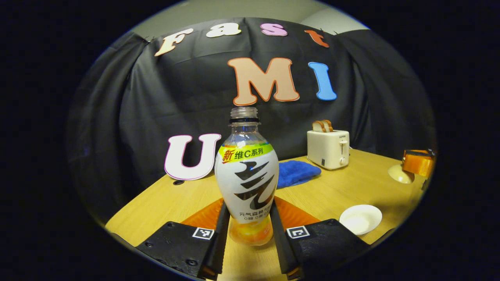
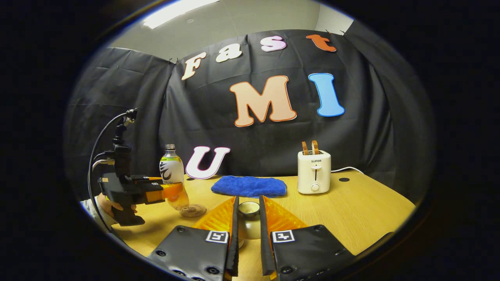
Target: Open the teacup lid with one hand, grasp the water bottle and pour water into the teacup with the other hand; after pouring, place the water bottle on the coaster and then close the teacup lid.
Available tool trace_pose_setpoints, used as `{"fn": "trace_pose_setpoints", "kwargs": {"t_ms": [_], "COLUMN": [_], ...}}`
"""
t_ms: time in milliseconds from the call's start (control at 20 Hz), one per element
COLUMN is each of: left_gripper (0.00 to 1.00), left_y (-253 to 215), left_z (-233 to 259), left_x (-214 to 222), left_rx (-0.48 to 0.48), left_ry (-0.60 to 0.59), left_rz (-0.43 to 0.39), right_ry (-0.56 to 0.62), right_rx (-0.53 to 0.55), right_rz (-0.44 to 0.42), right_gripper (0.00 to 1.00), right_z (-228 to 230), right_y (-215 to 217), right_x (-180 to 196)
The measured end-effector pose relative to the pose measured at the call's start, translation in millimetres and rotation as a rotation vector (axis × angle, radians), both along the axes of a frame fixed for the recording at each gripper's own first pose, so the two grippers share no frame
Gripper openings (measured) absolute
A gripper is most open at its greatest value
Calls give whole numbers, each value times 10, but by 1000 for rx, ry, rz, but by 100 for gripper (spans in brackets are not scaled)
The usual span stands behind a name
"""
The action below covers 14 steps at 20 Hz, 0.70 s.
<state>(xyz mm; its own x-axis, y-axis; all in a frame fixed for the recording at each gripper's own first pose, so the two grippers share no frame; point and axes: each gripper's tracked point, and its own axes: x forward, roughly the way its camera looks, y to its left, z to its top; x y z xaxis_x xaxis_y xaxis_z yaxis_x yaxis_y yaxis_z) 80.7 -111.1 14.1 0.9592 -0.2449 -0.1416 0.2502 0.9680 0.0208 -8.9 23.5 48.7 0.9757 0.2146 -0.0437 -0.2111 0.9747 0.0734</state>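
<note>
My left tongs [image 1: 250, 230] grip the uncapped water bottle [image 1: 247, 175] upright by its lower body, above the desk [image 1: 343, 191]. My right tongs [image 2: 247, 228] are clamped on the lidless teacup [image 2: 249, 218]; the bottle hangs beside the coaster [image 2: 193, 210].

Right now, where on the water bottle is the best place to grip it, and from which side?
Its lower body, from the side with fingers level: the water bottle stands upright, uncapped, and narrows below its bulge toward the base. The left gripper is placed just so, one finger on each flank.
</note>
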Motion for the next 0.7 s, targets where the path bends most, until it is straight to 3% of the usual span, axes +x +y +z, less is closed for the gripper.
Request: {"fn": "trace_pose_setpoints", "kwargs": {"t_ms": [700], "left_gripper": [53], "left_y": [-86], "left_z": [-282], "left_x": [410], "left_rx": [-32], "left_ry": [58], "left_rz": [44], "right_ry": [19], "right_rx": [-4], "right_rz": [-8], "right_gripper": [26], "right_z": [-77], "right_y": [-42], "right_x": [41]}}
